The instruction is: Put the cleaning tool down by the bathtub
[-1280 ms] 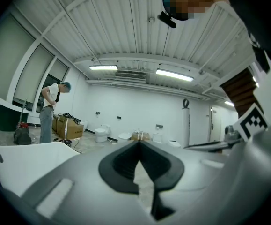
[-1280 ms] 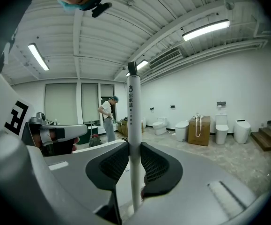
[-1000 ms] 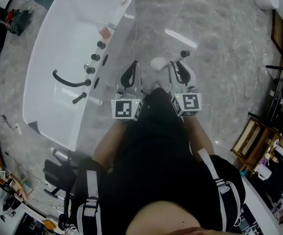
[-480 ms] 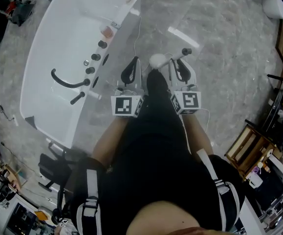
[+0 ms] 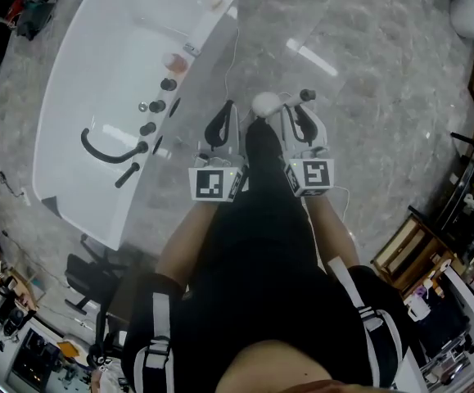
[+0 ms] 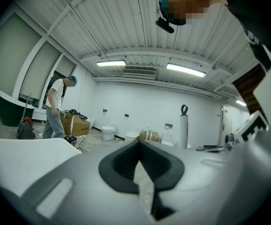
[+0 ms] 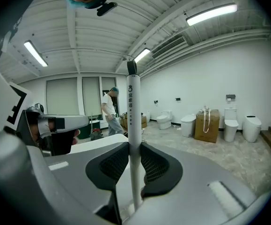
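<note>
The white bathtub (image 5: 122, 47) lies to my left on the marble floor. My right gripper (image 5: 295, 111) is shut on the cleaning tool, a slim white pole (image 7: 133, 125) that stands upright between the pads (image 7: 154, 165). From the head view I see the tool's round white end (image 5: 265, 103) and a dark knob (image 5: 307, 95) just ahead of the jaws. My left gripper (image 5: 223, 111) hangs beside it, closer to the tub's rim, shut with nothing in its pads (image 6: 121, 165). Both grippers are held over the floor to the right of the tub.
A black faucet (image 5: 110, 150) and several knobs (image 5: 159, 97) sit on the tub's near rim. A cable (image 5: 228, 51) runs along the floor by the tub. A person (image 7: 111, 111) stands far off near boxes (image 6: 74, 123) and toilets (image 7: 229, 123). Shelving (image 5: 433, 244) stands at right.
The head view has drifted, so the tub sits a little further left and the grippers slightly lower. Both grippers stay side by side, and the pole is still clamped.
</note>
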A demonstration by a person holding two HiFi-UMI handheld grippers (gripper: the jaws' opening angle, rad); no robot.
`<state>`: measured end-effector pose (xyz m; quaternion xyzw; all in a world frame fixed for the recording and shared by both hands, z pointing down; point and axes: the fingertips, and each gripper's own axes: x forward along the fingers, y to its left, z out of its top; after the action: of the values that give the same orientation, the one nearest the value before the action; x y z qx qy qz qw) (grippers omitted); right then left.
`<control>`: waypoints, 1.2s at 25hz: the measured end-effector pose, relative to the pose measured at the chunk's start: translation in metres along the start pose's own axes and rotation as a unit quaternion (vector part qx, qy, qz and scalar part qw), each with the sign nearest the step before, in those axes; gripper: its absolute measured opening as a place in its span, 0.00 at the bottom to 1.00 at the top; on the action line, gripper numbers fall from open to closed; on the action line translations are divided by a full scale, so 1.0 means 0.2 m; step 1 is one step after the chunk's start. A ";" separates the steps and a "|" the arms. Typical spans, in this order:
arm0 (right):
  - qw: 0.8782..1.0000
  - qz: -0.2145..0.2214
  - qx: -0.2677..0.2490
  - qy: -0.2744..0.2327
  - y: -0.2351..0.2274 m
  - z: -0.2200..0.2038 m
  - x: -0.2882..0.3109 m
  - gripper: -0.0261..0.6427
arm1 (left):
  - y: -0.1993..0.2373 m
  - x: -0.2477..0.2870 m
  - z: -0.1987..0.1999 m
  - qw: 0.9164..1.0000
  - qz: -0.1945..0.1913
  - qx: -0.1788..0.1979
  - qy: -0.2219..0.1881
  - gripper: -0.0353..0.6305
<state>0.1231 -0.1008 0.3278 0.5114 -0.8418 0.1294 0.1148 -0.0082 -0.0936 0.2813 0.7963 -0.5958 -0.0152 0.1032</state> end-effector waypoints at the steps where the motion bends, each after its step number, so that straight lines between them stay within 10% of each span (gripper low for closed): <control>1: 1.000 0.001 -0.001 0.002 -0.01 -0.02 0.03 0.17 | 0.01 0.03 -0.01 1.000 0.002 0.000 0.001 0.06; 30: 0.998 0.040 -0.013 0.054 -0.30 -0.66 0.72 0.17 | 0.27 0.48 -0.66 0.997 0.060 -0.021 0.033 0.06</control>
<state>0.1204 -0.2030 0.5046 0.4684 -0.8556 0.1498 0.1616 -0.0113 -0.1807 0.4295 0.7571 -0.6381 0.0048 0.1399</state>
